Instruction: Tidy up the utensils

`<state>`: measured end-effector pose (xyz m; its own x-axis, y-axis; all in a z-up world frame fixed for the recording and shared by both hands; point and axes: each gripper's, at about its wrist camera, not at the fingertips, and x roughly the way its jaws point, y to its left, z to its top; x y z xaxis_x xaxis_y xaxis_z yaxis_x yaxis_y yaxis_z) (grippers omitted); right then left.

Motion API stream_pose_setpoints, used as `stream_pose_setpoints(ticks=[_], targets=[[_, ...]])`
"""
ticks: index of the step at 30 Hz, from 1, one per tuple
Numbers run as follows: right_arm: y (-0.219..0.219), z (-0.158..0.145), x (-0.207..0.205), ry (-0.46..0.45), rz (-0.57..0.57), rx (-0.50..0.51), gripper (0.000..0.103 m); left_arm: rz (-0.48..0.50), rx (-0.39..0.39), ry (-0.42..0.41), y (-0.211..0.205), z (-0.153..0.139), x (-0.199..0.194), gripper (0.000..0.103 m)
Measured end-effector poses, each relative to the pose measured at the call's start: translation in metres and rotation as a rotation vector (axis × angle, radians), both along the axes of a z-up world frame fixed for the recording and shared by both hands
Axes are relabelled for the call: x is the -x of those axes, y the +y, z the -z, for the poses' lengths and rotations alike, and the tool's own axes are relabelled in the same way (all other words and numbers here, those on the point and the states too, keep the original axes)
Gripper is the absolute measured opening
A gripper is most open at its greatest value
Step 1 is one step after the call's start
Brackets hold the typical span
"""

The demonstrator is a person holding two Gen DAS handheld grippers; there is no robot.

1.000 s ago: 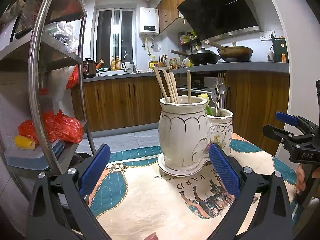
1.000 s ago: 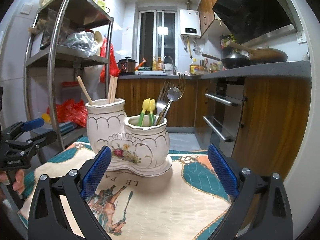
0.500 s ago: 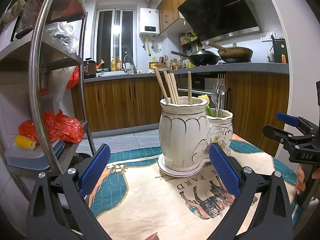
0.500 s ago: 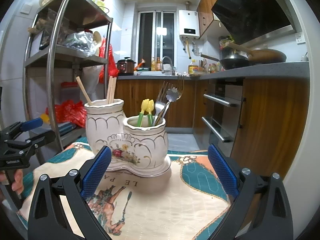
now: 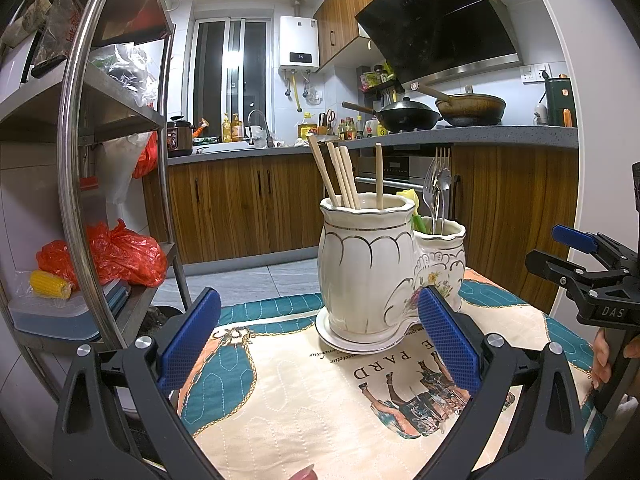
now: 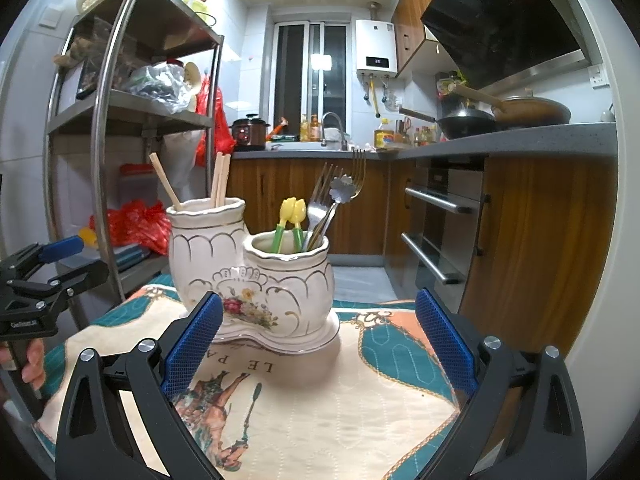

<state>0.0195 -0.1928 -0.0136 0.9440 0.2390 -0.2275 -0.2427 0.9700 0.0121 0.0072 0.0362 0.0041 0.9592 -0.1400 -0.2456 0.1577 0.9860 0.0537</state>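
Observation:
A white double ceramic utensil holder stands on a printed cloth. Its taller pot holds several wooden chopsticks. Its shorter pot holds metal forks and a spoon and two yellow-tipped green picks. My left gripper is open and empty, in front of the holder. My right gripper is open and empty, facing the shorter pot. Each gripper shows at the edge of the other's view.
The printed teal and cream cloth covers the table. A steel shelf rack with bags and boxes stands to the left. Wooden cabinets, an oven and a counter with woks lie behind.
Both views have shifted very slightly; the holder and utensils have not moved. Both grippers stay open and empty.

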Motion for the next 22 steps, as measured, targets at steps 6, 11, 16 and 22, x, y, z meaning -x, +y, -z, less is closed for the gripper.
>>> stream_pose_setpoints(ticks=[6,11,16,22], targets=[[-0.0006,-0.0003,0.0001,0.0,-0.001,0.0,0.096,0.001,0.0,-0.001,0.0001,0.0,0.0,0.097],[-0.0019,-0.0005,0.0006,-0.001,0.002,0.0,0.096,0.0,0.0,0.0,-0.0003,0.0001,0.0002,0.097],[-0.002,-0.0005,0.0001,0.001,0.002,0.0,0.096,-0.001,0.0,0.001,-0.0003,0.0004,-0.0001,0.097],[-0.0058,0.0001,-0.0023,0.016,0.032,0.002,0.098,-0.002,-0.002,0.001,-0.0007,-0.0005,0.0005,0.097]])
